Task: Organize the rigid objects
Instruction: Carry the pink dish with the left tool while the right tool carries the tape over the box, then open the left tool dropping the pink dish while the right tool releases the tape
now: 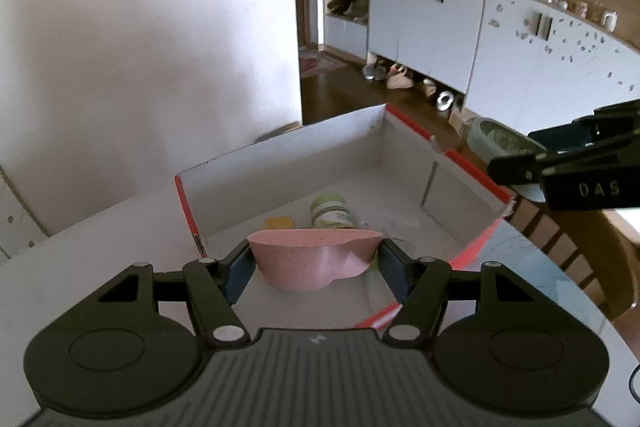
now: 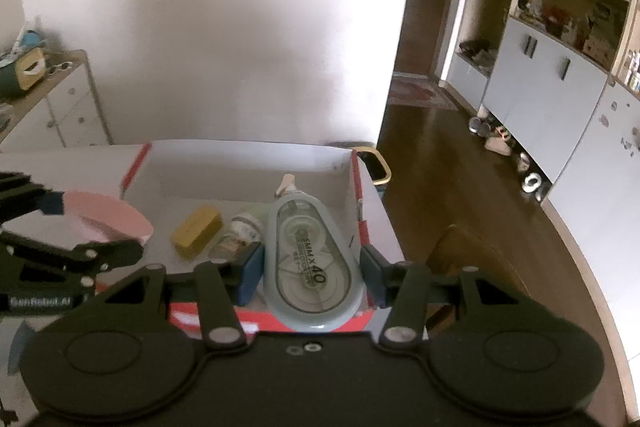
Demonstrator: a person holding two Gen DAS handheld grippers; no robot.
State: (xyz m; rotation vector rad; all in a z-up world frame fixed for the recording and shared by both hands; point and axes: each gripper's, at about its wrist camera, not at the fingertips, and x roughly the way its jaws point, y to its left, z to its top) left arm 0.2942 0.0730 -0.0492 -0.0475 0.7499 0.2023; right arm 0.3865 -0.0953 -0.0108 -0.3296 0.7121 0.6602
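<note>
My left gripper (image 1: 316,263) is shut on a pink bowl (image 1: 316,259) and holds it over the near end of a white cardboard box with red edges (image 1: 476,163). My right gripper (image 2: 312,267) is shut on a grey-blue correction tape dispenser (image 2: 314,259) over the box's near right corner (image 2: 362,227). It also shows in the left wrist view (image 1: 516,167), at the right above the box rim. Inside the box lie a yellow block (image 2: 197,231) and a small jar with a pale green lid (image 1: 330,211). The pink bowl shows in the right wrist view (image 2: 108,217) at the left.
The box stands on a white table (image 1: 100,239). A wooden chair (image 2: 472,251) stands off the table's right side. A white wall is behind, a drawer unit (image 2: 60,107) at the left, cabinets and shelves (image 1: 440,15) across a brown floor.
</note>
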